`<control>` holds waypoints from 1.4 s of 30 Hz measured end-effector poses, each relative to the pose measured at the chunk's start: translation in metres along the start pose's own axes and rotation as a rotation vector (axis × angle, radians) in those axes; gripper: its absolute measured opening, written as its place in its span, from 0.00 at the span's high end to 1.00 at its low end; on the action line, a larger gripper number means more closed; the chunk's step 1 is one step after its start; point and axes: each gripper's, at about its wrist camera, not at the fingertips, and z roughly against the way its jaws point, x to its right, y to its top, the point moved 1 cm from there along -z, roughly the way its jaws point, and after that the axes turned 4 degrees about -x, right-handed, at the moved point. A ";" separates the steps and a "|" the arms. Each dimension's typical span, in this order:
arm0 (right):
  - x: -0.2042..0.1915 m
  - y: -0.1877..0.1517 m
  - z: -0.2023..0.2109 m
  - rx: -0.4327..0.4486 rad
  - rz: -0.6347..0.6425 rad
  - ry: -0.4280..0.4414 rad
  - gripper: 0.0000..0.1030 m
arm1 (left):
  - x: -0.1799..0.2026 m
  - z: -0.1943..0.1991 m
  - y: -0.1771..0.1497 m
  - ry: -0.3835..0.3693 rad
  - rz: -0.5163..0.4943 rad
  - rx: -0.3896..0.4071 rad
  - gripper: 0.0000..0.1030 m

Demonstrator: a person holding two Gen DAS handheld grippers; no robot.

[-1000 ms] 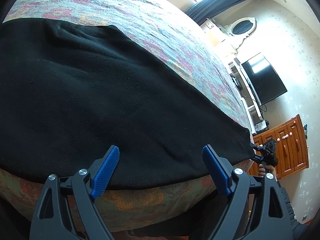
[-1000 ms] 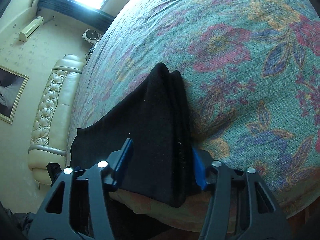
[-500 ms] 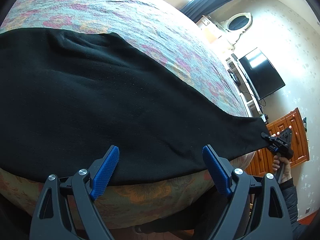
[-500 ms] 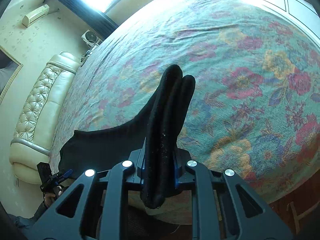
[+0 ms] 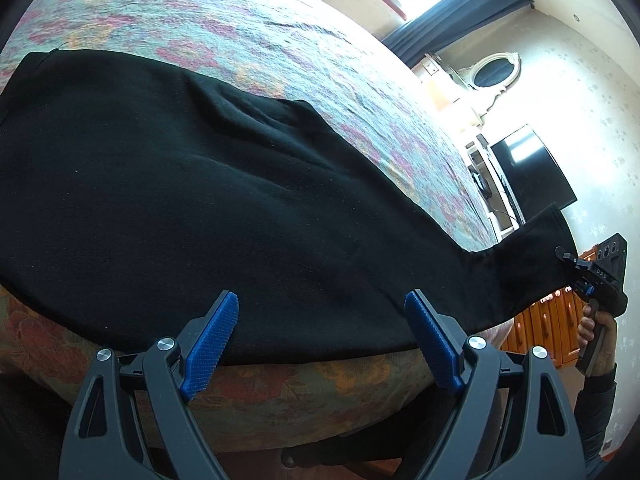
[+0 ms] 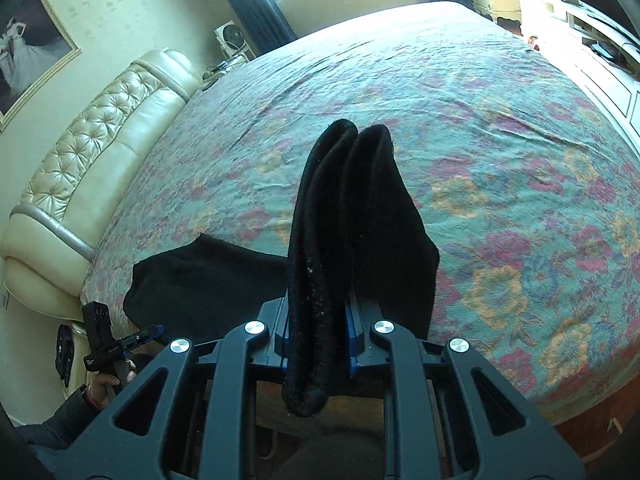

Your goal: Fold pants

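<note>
Black pants (image 5: 208, 208) lie flat along the near edge of a floral bed. My left gripper (image 5: 320, 344) is open and empty, its blue pads (image 5: 212, 340) just above the pants' near hem. My right gripper (image 6: 318, 336) is shut on the bunched leg-end of the pants (image 6: 344, 208) and holds it lifted off the bed. In the left wrist view the right gripper (image 5: 576, 268) shows at the far right with the raised leg-end (image 5: 528, 260). In the right wrist view the left gripper (image 6: 120, 344) shows at the lower left beside the flat part of the pants (image 6: 208, 284).
The floral bedspread (image 6: 500, 140) stretches far beyond the pants. A cream tufted headboard (image 6: 92, 160) stands at the left. A TV (image 5: 532, 176) and wooden cabinet (image 5: 540, 328) stand past the foot of the bed.
My right gripper closed on the leg-end and lifted it up off the bed. My left gripper stayed open and drew back slightly.
</note>
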 end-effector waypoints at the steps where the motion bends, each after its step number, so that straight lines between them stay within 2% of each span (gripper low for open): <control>1: -0.013 0.001 -0.012 -0.016 0.024 -0.008 0.82 | 0.000 0.001 0.001 -0.001 0.007 0.001 0.18; 9: -0.084 -0.017 -0.104 -0.129 0.109 0.019 0.82 | -0.003 0.009 0.003 0.006 0.017 0.015 0.18; 16: -0.117 -0.037 -0.151 -0.179 0.146 0.002 0.82 | -0.004 0.010 0.001 0.007 0.005 0.016 0.18; 20: -0.119 -0.045 -0.168 -0.192 0.128 0.007 0.82 | -0.004 0.011 -0.001 0.004 -0.003 0.013 0.18; 31: -0.136 -0.055 -0.200 -0.189 0.146 -0.072 0.82 | -0.004 0.008 -0.002 0.009 -0.002 0.010 0.18; 39: -0.142 -0.062 -0.211 -0.180 0.145 -0.093 0.81 | -0.007 0.006 -0.001 0.007 0.002 0.010 0.18; 42: -0.147 -0.065 -0.214 -0.177 0.158 -0.098 0.78 | -0.007 0.006 -0.001 0.008 0.003 0.008 0.18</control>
